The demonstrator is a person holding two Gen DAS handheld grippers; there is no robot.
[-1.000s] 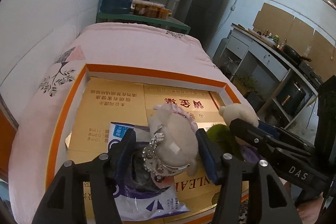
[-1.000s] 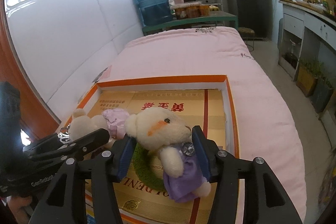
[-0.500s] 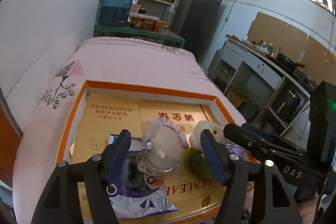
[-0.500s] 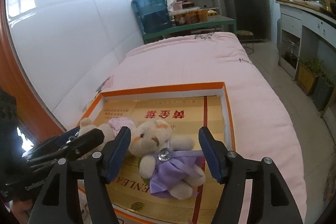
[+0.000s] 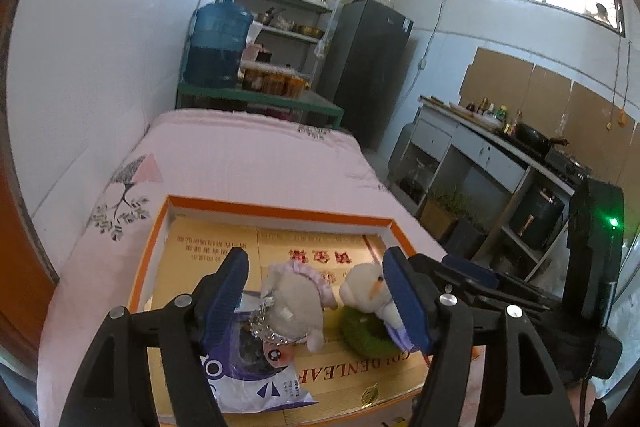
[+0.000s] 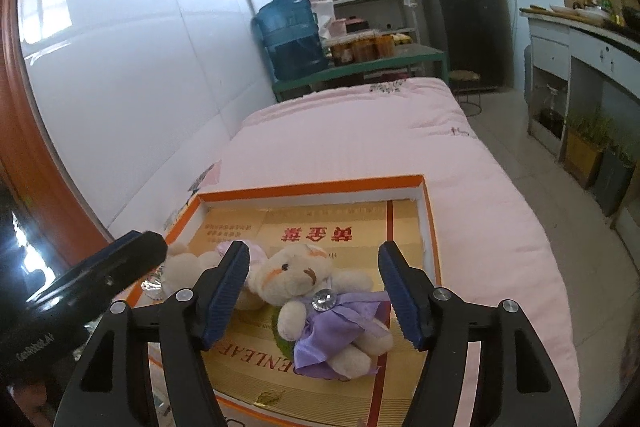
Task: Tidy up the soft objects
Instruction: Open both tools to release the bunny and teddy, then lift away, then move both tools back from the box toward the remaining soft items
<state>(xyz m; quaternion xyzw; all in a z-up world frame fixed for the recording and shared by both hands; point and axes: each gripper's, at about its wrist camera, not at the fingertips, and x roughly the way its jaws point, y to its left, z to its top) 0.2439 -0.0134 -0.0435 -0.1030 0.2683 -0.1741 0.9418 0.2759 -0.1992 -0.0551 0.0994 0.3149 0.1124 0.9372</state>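
Right wrist view: right gripper (image 6: 312, 287) gapes wide, jaws just opened, straddling but not touching the purple-dressed teddy bear (image 6: 320, 303) lying in the orange-rimmed box (image 6: 428, 223); release step done, withdrawal next. Left wrist view alone shows left gripper (image 5: 316, 287), likewise opened and empty, the beaded plush (image 5: 292, 307) at 12 o'clock, and a purple packet (image 5: 256, 383)

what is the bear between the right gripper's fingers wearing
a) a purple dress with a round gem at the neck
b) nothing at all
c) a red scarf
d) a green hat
a: in the right wrist view the cream bear lies in the orange-rimmed box in a shiny purple dress with a round clear gem at its neck, and the right gripper stands open around it, pads clear of it.
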